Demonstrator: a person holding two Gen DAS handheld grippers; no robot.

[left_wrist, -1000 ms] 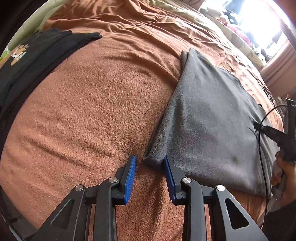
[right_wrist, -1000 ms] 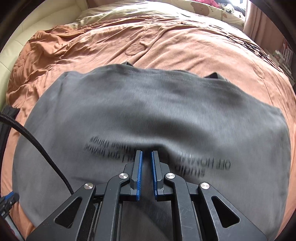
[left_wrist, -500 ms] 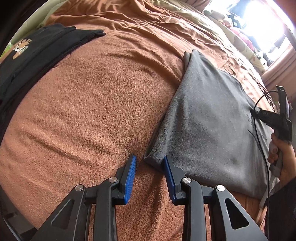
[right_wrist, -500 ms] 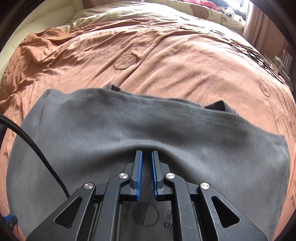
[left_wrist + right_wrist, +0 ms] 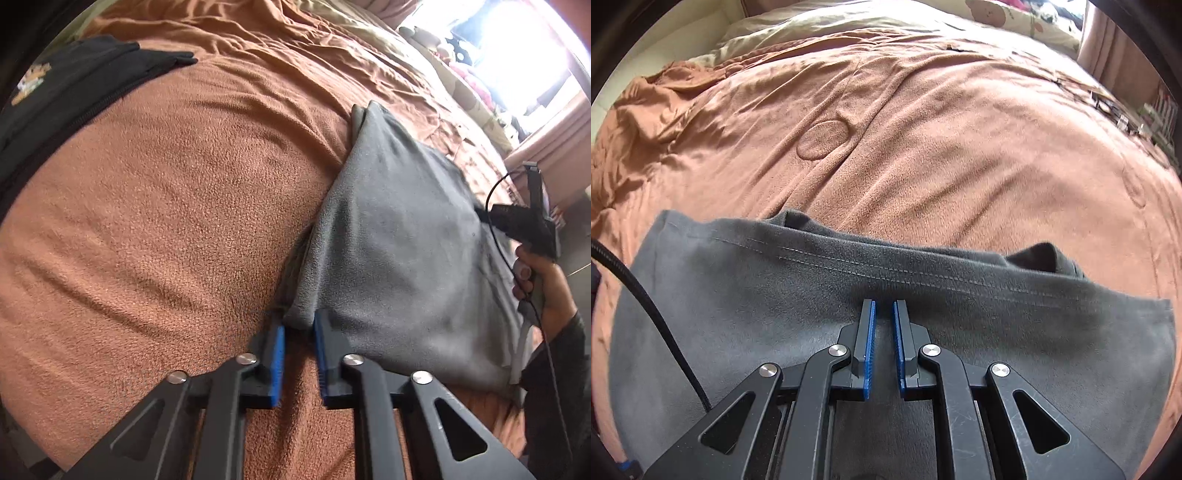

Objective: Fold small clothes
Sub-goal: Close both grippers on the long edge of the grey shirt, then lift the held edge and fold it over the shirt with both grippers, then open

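Grey fleece-like garment (image 5: 399, 236), partly folded, lies flat on the rust-brown plush blanket (image 5: 177, 206) covering the bed. Left gripper (image 5: 298, 332): jaws parted, the garment's near corner sitting directly between the blue pads (image 5: 277, 350), not yet pinched. Right gripper (image 5: 883, 321): jaws nearly together with a narrow gap, hovering low over the grey cloth, the double-stitched hem just ahead of its tips; whether fabric is caught cannot be told. A black garment with a small printed motif (image 5: 55, 96) sits far ahead and to the left of the left tool, well apart. Judgement: step in hand is seizing the corner for the next fold. Best done by closing the left jaws on all layers at once, then lifting slowly so the under-layer does not slip or drag the blanket.
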